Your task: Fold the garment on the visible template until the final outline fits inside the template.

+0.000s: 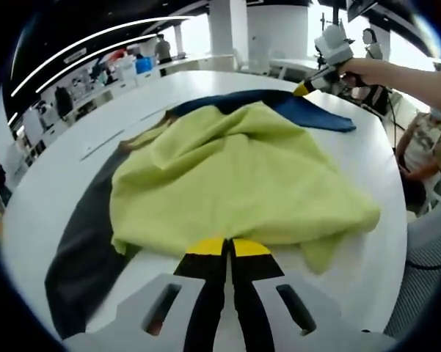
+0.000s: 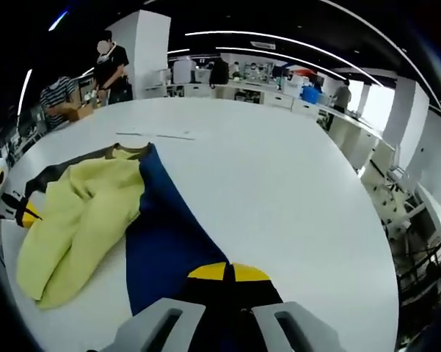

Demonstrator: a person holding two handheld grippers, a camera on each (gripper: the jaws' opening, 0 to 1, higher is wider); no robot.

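A yellow-green garment [image 1: 235,172] lies crumpled on the white table [image 1: 51,191], with a dark grey part [image 1: 84,249] on its left and a blue part [image 1: 315,114] at the far end. My left gripper [image 1: 228,246] has its jaws pressed together at the near yellow hem. A hand holds my right gripper [image 1: 303,89] at the far tip of the blue part. In the right gripper view the right gripper [image 2: 228,272] is shut on the blue part [image 2: 165,235]. The yellow-green garment [image 2: 81,220] lies to its left, with the left gripper [image 2: 26,211] at its far edge.
Thin marked lines [image 1: 95,150] [image 2: 158,135] run on the table beyond the collar. The table edge [image 1: 405,220] drops off on the right, beside a seated person [image 1: 425,147]. Two people [image 2: 111,66] stand past the far end, among desks and pillars.
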